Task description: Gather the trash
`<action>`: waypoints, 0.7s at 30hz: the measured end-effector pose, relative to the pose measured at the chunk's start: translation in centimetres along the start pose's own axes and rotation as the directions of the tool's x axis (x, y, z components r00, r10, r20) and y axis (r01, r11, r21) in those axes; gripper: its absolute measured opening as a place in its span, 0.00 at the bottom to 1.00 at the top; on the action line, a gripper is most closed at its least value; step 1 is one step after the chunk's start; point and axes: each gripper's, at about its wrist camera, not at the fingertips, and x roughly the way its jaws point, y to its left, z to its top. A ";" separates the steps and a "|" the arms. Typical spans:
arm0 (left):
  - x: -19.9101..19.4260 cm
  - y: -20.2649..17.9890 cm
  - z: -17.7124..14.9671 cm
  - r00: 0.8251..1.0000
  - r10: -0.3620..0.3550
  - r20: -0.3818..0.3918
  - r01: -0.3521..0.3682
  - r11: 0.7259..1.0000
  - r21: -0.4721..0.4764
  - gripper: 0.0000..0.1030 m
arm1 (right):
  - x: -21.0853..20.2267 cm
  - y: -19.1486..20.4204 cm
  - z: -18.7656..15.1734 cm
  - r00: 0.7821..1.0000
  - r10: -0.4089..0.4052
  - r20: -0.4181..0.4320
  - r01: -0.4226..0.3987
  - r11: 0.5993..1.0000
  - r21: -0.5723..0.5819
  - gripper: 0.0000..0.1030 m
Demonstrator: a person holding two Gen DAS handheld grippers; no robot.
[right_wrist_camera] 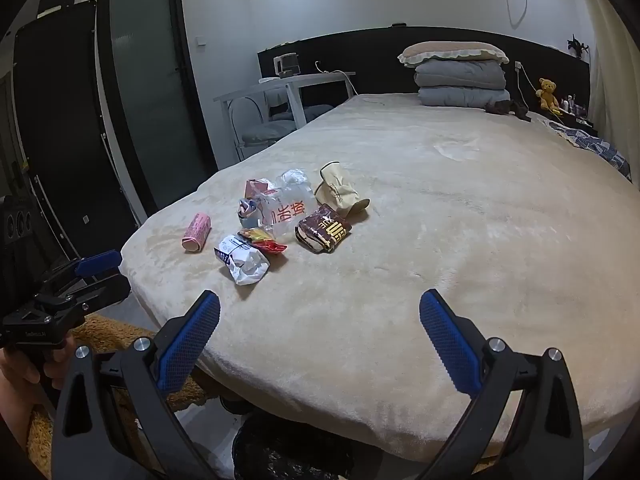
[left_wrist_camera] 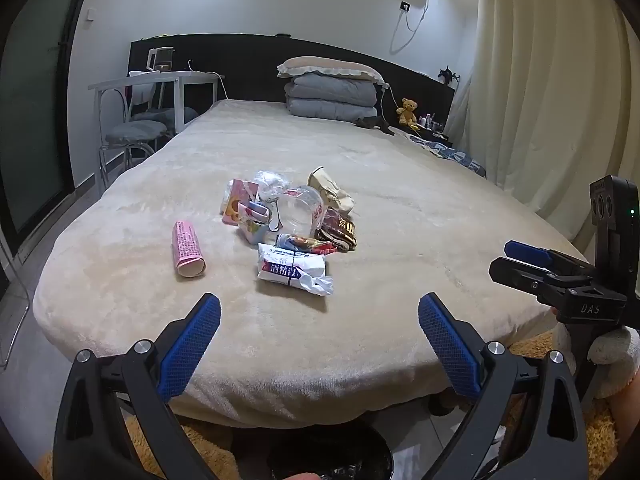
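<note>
A heap of trash lies near the foot of a beige bed (left_wrist_camera: 380, 184). It holds a pink tube (left_wrist_camera: 187, 249), a white wipes packet (left_wrist_camera: 294, 269), a clear plastic cup (left_wrist_camera: 301, 211), a brown wrapper (left_wrist_camera: 337, 233) and a cream pouch (left_wrist_camera: 330, 189). In the right wrist view the same pink tube (right_wrist_camera: 197, 231), white packet (right_wrist_camera: 243, 260) and brown wrapper (right_wrist_camera: 323, 229) show. My left gripper (left_wrist_camera: 320, 308) hovers open short of the packet, empty. My right gripper (right_wrist_camera: 320, 306) is open and empty over bare blanket, right of the heap. A dark lined bin (right_wrist_camera: 292, 452) sits below the bed's foot.
Folded grey quilts and a pillow (left_wrist_camera: 332, 88) are stacked at the headboard, with a teddy bear (left_wrist_camera: 407, 111) beside them. A white desk and chair (left_wrist_camera: 136, 120) stand left of the bed. Curtains (left_wrist_camera: 540, 80) hang on the right. A shaggy rug (right_wrist_camera: 112, 332) covers the floor.
</note>
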 end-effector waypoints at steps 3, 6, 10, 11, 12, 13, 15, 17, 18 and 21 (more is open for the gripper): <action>0.1 -0.1 0.0 1.000 0.004 -0.006 -0.004 1.000 0.007 0.94 | 0.1 0.1 0.0 1.000 -0.006 -0.001 0.006 1.000 -0.009 0.96; 0.2 -0.1 0.0 1.000 0.005 -0.006 -0.005 1.000 0.009 0.94 | 0.3 0.5 -0.1 1.000 -0.010 -0.003 0.010 1.000 -0.023 0.96; 0.0 0.0 0.0 1.000 0.005 -0.004 -0.005 1.000 0.007 0.94 | 0.8 0.7 -0.6 1.000 -0.002 -0.003 0.002 1.000 -0.027 0.96; 0.0 0.1 0.0 1.000 0.005 -0.004 -0.005 1.000 0.007 0.94 | 0.7 0.7 -0.7 1.000 0.001 -0.003 -0.001 1.000 -0.023 0.96; 0.0 0.0 0.0 1.000 0.007 -0.005 -0.006 1.000 0.008 0.94 | 0.6 0.7 -0.7 1.000 0.012 -0.006 -0.012 1.000 -0.015 0.96; 0.0 0.1 0.0 1.000 0.006 -0.005 -0.006 1.000 0.007 0.94 | 0.5 0.7 -0.7 1.000 0.018 -0.007 -0.019 1.000 -0.009 0.96; -0.1 0.1 0.2 1.000 0.006 -0.005 -0.006 1.000 0.008 0.94 | 0.5 0.4 -0.1 1.000 0.014 -0.011 -0.014 1.000 -0.013 0.96; 0.1 0.1 0.0 1.000 0.008 -0.007 -0.008 1.000 0.009 0.94 | 0.5 0.5 -0.2 1.000 0.014 -0.015 -0.014 1.000 -0.021 0.96; 0.1 0.2 0.0 1.000 0.005 -0.006 -0.005 1.000 0.008 0.94 | 0.4 0.5 -0.2 1.000 0.015 -0.015 -0.015 1.000 -0.023 0.96; 0.1 0.1 0.0 1.000 0.008 -0.007 -0.008 1.000 0.009 0.94 | 0.3 0.5 -0.2 1.000 0.018 -0.017 -0.019 0.999 -0.029 0.96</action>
